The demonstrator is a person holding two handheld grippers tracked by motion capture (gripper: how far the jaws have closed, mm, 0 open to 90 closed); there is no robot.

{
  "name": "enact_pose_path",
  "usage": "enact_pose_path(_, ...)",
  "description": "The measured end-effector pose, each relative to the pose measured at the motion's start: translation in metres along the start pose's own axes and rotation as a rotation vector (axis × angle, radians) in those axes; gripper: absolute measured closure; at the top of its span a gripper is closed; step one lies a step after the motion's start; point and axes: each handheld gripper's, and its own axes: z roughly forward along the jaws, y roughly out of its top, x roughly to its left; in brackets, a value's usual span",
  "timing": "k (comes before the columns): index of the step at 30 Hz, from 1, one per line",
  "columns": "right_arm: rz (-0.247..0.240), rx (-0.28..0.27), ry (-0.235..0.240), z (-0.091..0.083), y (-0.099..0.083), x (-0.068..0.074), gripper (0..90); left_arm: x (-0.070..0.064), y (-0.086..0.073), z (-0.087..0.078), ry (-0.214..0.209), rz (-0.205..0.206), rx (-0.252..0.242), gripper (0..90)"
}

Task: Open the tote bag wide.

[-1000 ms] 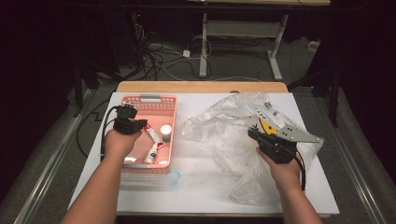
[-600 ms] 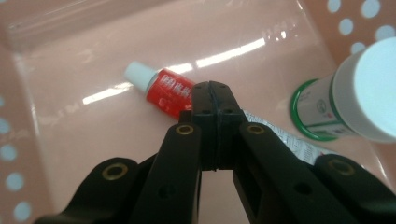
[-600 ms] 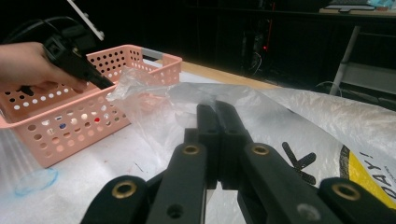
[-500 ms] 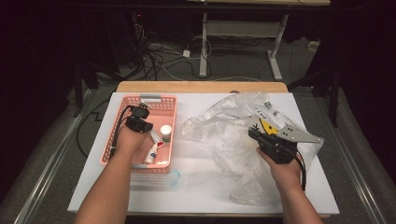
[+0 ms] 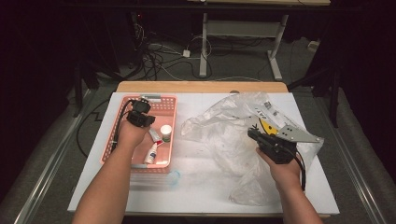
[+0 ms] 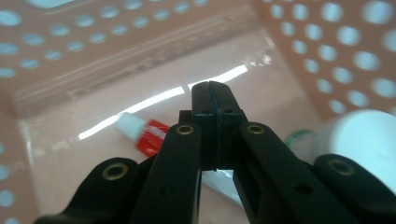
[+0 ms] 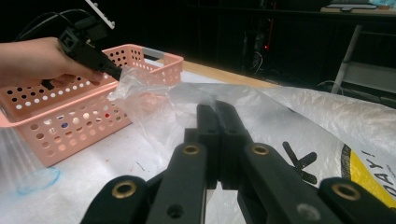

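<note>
A dark room: cables (image 5: 163,56) on grey floor (image 5: 243,60), a white desk frame (image 5: 240,35) beyond.

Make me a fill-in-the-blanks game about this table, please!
1. The left tool is over the pink ____.
2. The right tool rests on a clear plastic ____.
3. In the pink basket, next to the white-capped bottle, lies a small tube with a ____ label.
4. The left tool's jaws are ____.

Missing words: basket; bag; red; shut
</note>
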Motion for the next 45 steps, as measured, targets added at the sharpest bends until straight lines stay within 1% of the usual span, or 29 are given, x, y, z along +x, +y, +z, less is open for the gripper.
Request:
enact_pose_path(1, -0.003, 0.000, 0.000, 0.000, 0.000, 0.001, 90.0, -0.005, -0.001, -0.001, 0.017, 0.031, 0.018, 87.9)
enact_pose_path(2, -0.006, 0.001, 0.001, 0.000, 0.000, 0.001, 90.0, -0.007, -0.003, -0.002, 0.019, 0.039, 0.033, 87.9)
enact_pose_path(3, -0.008, 0.002, 0.001, 0.000, 0.000, 0.002, 90.0, -0.009, -0.004, -0.001, 0.008, 0.035, 0.039, 88.0)
enact_pose_path(5, -0.008, 0.004, 0.002, 0.001, 0.000, 0.004, 90.0, -0.010, -0.007, 0.003, -0.014, 0.024, 0.072, 87.9)
enact_pose_path(6, -0.008, 0.005, 0.002, 0.001, 0.000, 0.004, 90.0, -0.011, -0.008, 0.006, -0.016, 0.025, 0.089, 87.9)
enact_pose_path(7, -0.014, 0.004, 0.004, 0.001, 0.000, 0.005, 90.0, -0.013, -0.009, 0.008, -0.016, 0.036, 0.094, 87.9)
enact_pose_path(8, -0.014, 0.003, 0.006, 0.001, 0.000, 0.005, 90.0, -0.014, -0.009, 0.010, -0.024, 0.042, 0.091, 87.9)
enact_pose_path(9, -0.015, 0.003, 0.006, 0.000, 0.000, 0.005, 90.0, -0.016, -0.009, 0.011, -0.043, 0.061, 0.087, 87.9)
enact_pose_path(10, -0.016, 0.004, 0.005, 0.000, 0.000, 0.005, 90.0, -0.017, -0.010, 0.013, -0.051, 0.077, 0.095, 87.9)
enact_pose_path(13, -0.012, 0.006, 0.004, 0.000, -0.001, 0.004, 90.0, -0.022, -0.011, 0.019, -0.047, 0.111, 0.132, 87.9)
enact_pose_path(15, -0.011, 0.005, 0.004, 0.000, -0.001, 0.003, 90.0, -0.022, -0.011, 0.019, -0.039, 0.116, 0.149, 87.9)
enact_pose_path(16, -0.011, 0.007, 0.002, 0.000, -0.001, 0.003, 90.0, -0.021, -0.012, 0.018, -0.029, 0.126, 0.154, 87.9)
enact_pose_path(19, -0.011, 0.005, 0.001, -0.001, -0.001, 0.003, 90.0, -0.016, -0.015, 0.014, -0.004, 0.132, 0.167, 87.9)
enact_pose_path(22, -0.008, 0.004, -0.001, -0.001, 0.000, 0.004, 90.0, -0.009, -0.019, 0.008, 0.014, 0.126, 0.186, 87.9)
enact_pose_path(23, -0.011, 0.005, 0.000, -0.001, 0.000, 0.004, 90.0, -0.006, -0.021, 0.006, 0.024, 0.121, 0.188, 87.9)
enact_pose_path(27, -0.011, 0.007, 0.003, -0.001, -0.001, 0.005, 90.0, 0.006, -0.029, 0.002, 0.042, 0.090, 0.209, 87.9)
enact_pose_path(30, -0.007, 0.007, 0.003, -0.001, -0.001, 0.005, 90.0, 0.011, -0.034, -0.001, 0.053, 0.081, 0.217, 87.9)
enact_pose_path(32, -0.007, 0.007, 0.004, -0.001, -0.001, 0.005, 90.0, 0.014, -0.036, -0.004, 0.052, 0.073, 0.194, 87.8)
enact_pose_path(33, -0.007, 0.007, 0.004, -0.001, -0.001, 0.005, 90.0, 0.016, -0.037, -0.007, 0.045, 0.057, 0.168, 87.8)
enact_pose_path(34, -0.009, 0.007, 0.003, -0.001, -0.001, 0.005, 90.0, 0.018, -0.036, -0.010, 0.038, 0.031, 0.133, 87.5)
enact_pose_path(36, -0.009, 0.006, 0.004, -0.001, -0.001, 0.005, 90.0, 0.022, -0.035, -0.015, 0.037, -0.027, 0.081, 79.5)
enact_pose_path(37, -0.008, 0.007, 0.005, -0.001, -0.001, 0.005, 90.0, 0.024, -0.033, -0.016, 0.045, -0.047, 0.063, 74.9)
enact_pose_path(38, -0.012, 0.008, 0.004, -0.001, -0.001, 0.006, 90.0, 0.025, -0.032, -0.017, 0.049, -0.064, 0.047, 71.1)
enact_pose_path(40, -0.013, 0.010, 0.008, 0.000, -0.001, 0.006, 90.0, 0.027, -0.030, -0.015, 0.061, -0.098, 0.036, 57.3)
enact_pose_path(42, -0.013, 0.011, 0.007, 0.001, -0.001, 0.007, 90.0, 0.030, -0.029, -0.009, 0.029, -0.135, 0.054, 44.8)
enact_pose_path(43, -0.015, 0.014, 0.010, 0.001, -0.001, 0.007, 90.0, 0.030, -0.028, -0.004, 0.024, -0.142, 0.084, 39.9)
enact_pose_path(44, -0.017, 0.014, 0.011, 0.001, -0.001, 0.008, 90.0, 0.030, -0.028, 0.000, 0.031, -0.148, 0.110, 34.5)
enact_pose_path(45, -0.021, 0.015, 0.013, 0.001, -0.001, 0.008, 90.0, 0.031, -0.028, 0.004, 0.032, -0.156, 0.129, 31.8)
